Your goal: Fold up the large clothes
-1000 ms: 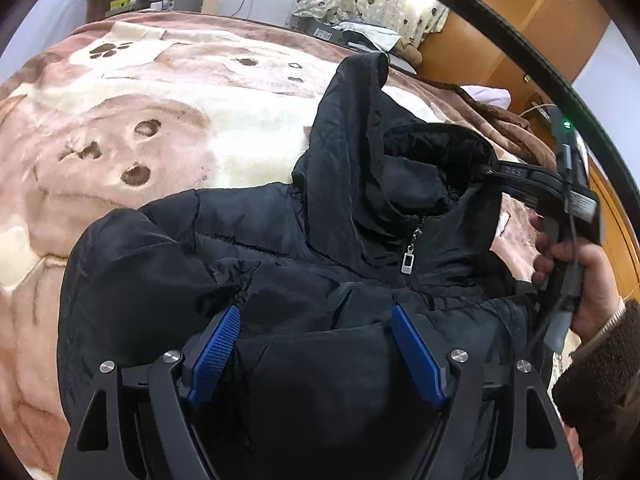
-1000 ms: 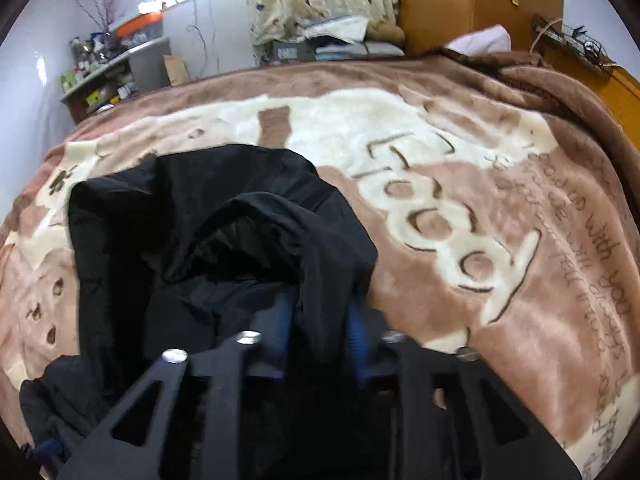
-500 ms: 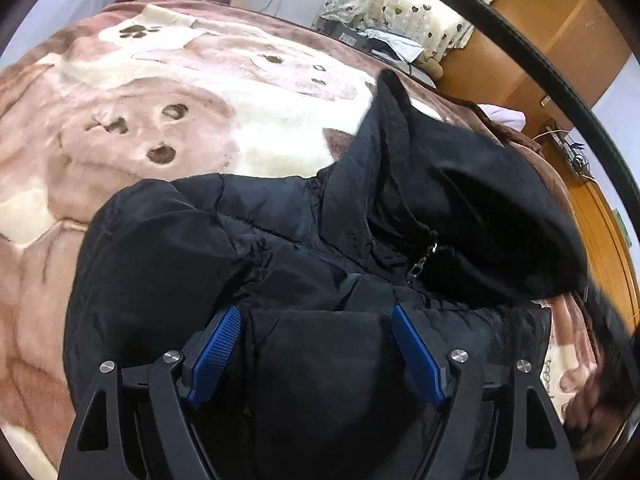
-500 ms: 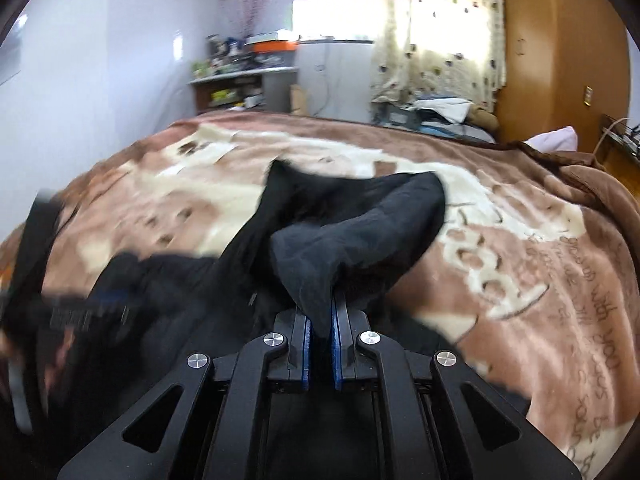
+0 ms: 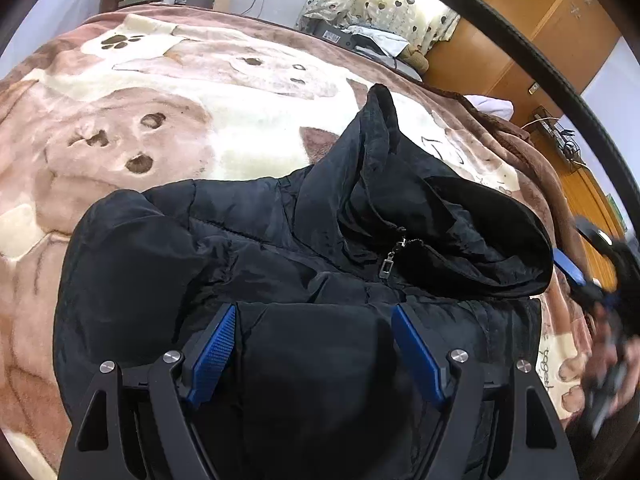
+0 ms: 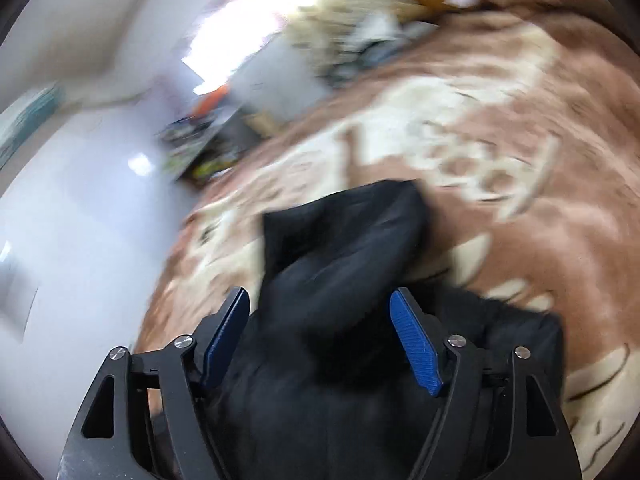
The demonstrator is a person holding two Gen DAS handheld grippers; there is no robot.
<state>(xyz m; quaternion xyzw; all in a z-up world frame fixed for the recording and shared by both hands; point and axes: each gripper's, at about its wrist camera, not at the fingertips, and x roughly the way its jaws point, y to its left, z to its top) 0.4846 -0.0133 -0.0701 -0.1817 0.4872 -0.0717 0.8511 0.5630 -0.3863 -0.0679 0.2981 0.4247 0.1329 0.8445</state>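
1. Since a second ago the hood [image 5: 472, 236] of the black jacket [image 5: 280, 264] has come out of the right gripper [image 6: 324, 340], whose jaws were pinched shut on it and have just been opening; the hood now lies folded down over the jacket's collar instead of being held up.
2. The bed is covered by a brown and cream blanket [image 5: 168, 120] printed with bear faces and paw prints, and it fills most of both views.
3. The jacket lies on the blanket, in the near part of the left wrist view, with its body spread under the left gripper [image 5: 312, 344] and a sleeve bulging at the left.
4. The hood lies at the right of the jacket's top, with one point of fabric standing up toward the far side of the bed.
5. The left gripper has its blue pads [image 5: 214, 348] wide apart above the dark fabric, which shows between them; whether they touch it I cannot tell.
6. The right gripper is spread too, with the jacket just ahead of and below its blue pads [image 6: 416, 344], and nothing pinched; this view is blurred.
7. In the left wrist view the right gripper and the hand [image 5: 612, 356] holding it show blurred at the right edge, just beside the hood.
8. A small metal zip pull [image 5: 386, 266] hangs at the collar, under the hood's edge.
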